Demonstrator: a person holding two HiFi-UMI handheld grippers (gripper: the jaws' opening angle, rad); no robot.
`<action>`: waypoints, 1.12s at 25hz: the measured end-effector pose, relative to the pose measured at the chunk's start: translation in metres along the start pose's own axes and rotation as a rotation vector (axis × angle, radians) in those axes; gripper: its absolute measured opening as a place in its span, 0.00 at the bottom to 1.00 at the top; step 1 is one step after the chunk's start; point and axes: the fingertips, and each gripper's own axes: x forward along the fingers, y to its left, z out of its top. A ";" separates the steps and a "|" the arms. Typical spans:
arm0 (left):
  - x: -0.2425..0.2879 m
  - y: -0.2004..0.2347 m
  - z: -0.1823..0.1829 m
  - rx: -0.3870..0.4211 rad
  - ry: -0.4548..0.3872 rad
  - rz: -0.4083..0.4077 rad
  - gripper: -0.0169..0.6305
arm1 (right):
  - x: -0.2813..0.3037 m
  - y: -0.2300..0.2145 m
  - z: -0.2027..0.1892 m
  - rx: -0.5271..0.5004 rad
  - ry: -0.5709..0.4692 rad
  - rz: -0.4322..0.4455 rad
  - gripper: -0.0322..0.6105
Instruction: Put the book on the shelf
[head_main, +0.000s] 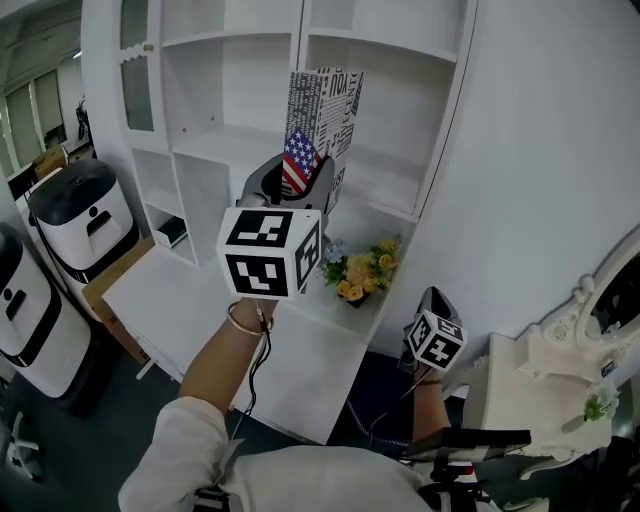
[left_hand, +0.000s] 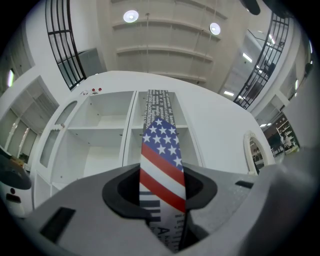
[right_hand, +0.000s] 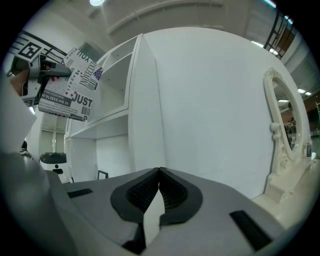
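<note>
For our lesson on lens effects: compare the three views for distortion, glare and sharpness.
Head view: even, soft light, the white shelf unit only mildly bent. Left gripper view: fisheye bows that shelf unit, two round ceiling lamps glare, the black-and-white lettered book with a flag spine is sharp. Right gripper view: dark rounded corners.

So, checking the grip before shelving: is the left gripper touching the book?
Touching. In the left gripper view, the left gripper is closed on both sides of the book.
</note>
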 end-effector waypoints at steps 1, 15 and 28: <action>0.003 0.001 0.003 -0.002 -0.005 0.000 0.27 | 0.000 -0.002 -0.001 0.002 0.001 -0.002 0.08; 0.054 -0.003 0.009 0.014 -0.018 -0.001 0.27 | 0.018 -0.026 -0.005 0.033 0.000 -0.028 0.08; 0.117 -0.001 -0.012 0.015 -0.006 -0.003 0.27 | 0.048 -0.057 -0.014 0.000 0.042 -0.066 0.08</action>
